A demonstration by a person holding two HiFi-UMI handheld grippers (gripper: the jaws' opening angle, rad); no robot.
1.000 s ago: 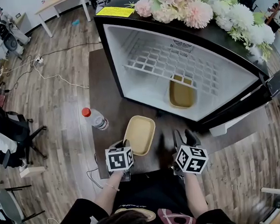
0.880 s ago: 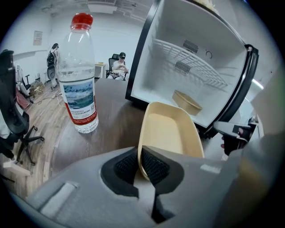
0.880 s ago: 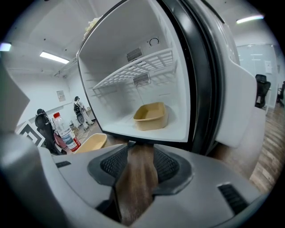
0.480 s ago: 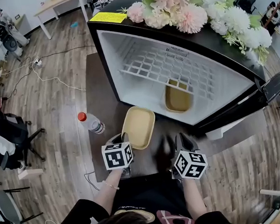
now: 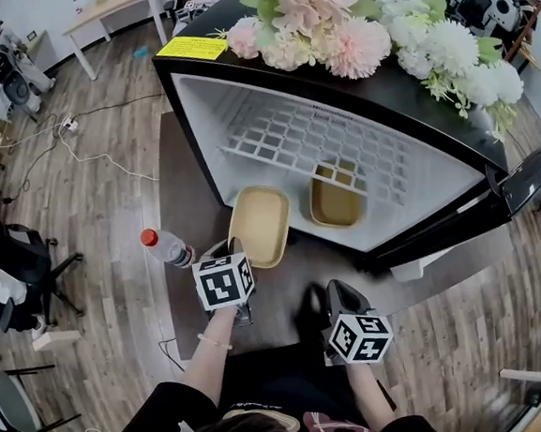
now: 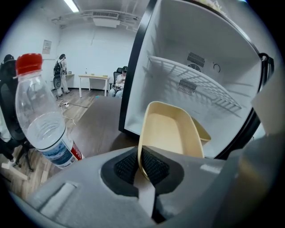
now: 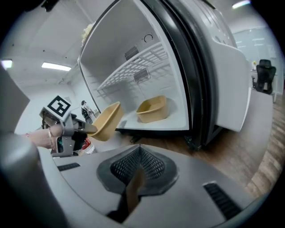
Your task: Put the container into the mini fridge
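Between the left gripper's (image 6: 141, 168) jaws sits a container (image 6: 167, 133), reaching ahead into the mini fridge (image 6: 169, 53) mouth. Beyond it, inside, lies a second container (image 5: 335, 197) under the wire shelf (image 6: 196, 84). A water bottle (image 6: 42, 124) stands left of the jaws, and flowers (image 5: 328, 17) lie on the fridge.

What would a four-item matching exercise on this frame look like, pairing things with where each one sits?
Things:
1. nearer tan container
2. farther tan container
3. water bottle
4. flowers

Places:
A. on the floor inside the mini fridge
B. on top of the fridge
C. clamped by its rim in the left claw
D. outside the fridge, to the left of the left claw

Pairs: 1-C, 2-A, 3-D, 4-B
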